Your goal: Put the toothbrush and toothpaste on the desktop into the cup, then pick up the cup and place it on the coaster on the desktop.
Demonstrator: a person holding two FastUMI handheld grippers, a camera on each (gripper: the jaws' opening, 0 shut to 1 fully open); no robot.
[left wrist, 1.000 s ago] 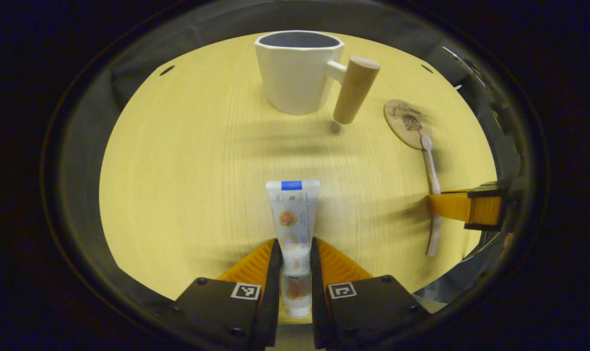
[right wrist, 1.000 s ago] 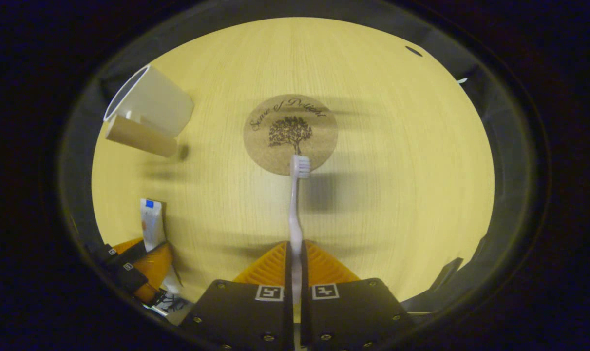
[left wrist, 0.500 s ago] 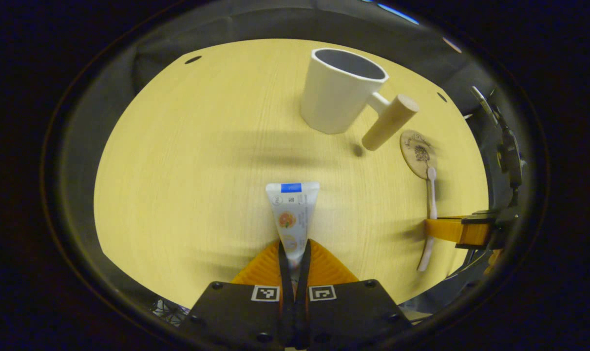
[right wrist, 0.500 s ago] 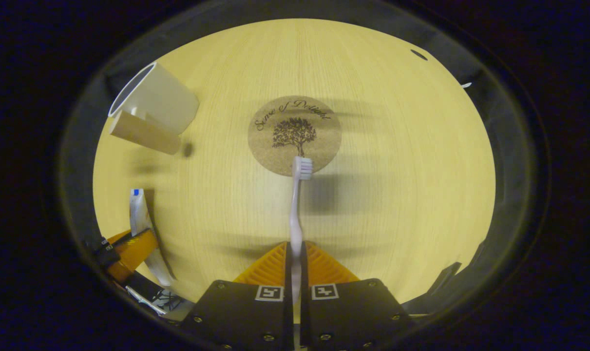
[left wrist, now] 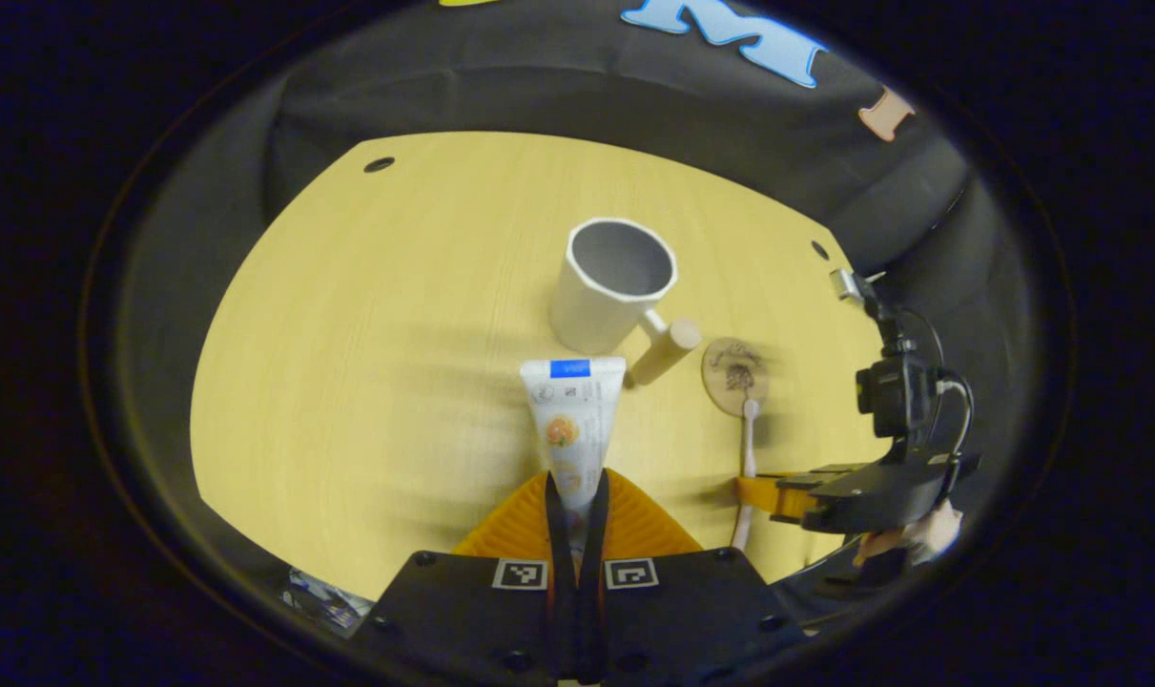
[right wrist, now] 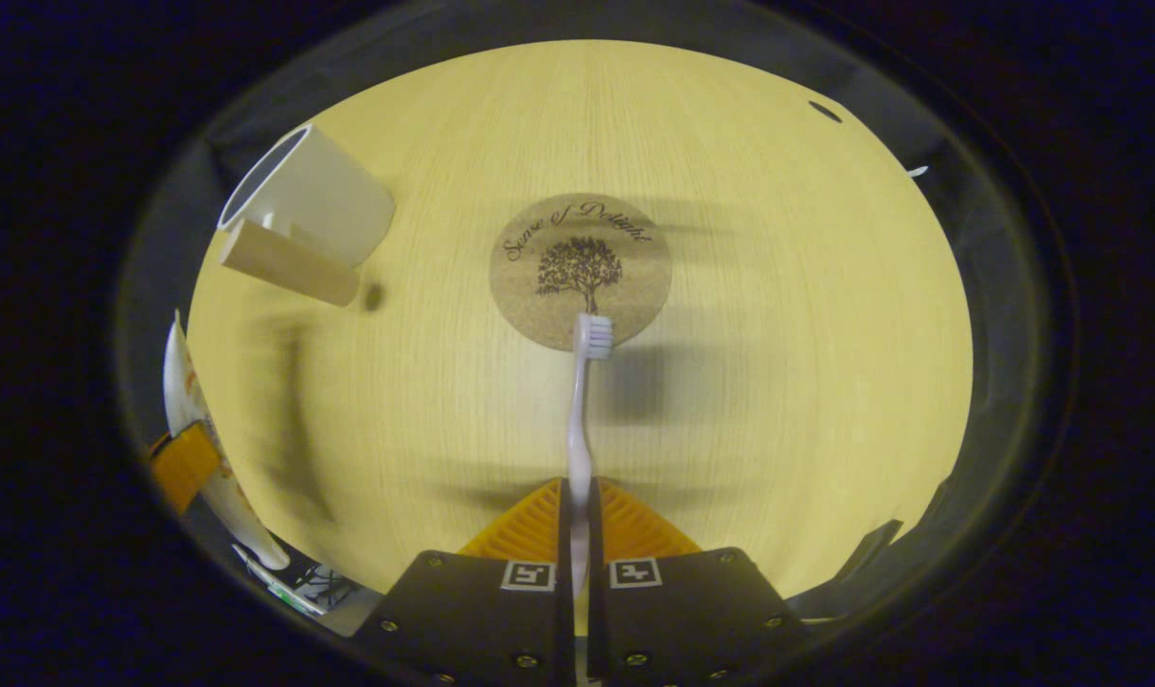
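**A:** Start with the left gripper view. What has my left claw (left wrist: 573, 496) got?

**B:** It's closed tight on the toothpaste tube (left wrist: 571, 420), both fingers pinching the lower body, crimped end pointing away from the claw. I'd judge it light and soft, so it may squash or bend; gripping low near the cap end seems sound. The white cup (left wrist: 610, 296) with the wooden handle stands upright ahead of the claw and a little right, mouth open. Farther right, the right claw (left wrist: 777, 494) holds the toothbrush (left wrist: 747, 458).

**A:** And the right gripper view?

**B:** My right claw (right wrist: 577, 515) is nearly closed on the toothbrush (right wrist: 580, 420), clamped on the handle, bristles straight ahead, over the near edge of the cork coaster (right wrist: 580, 269). Light, stiff, thin and smooth, so I reckon it could twist in the grip. The cup (right wrist: 310, 205) sits ahead, far left; the toothpaste (right wrist: 191, 410) shows at the left edge.

**A:** Count?

**B:** One tube, one toothbrush, one cup, one coaster, all over one wooden surface (right wrist: 777, 334).
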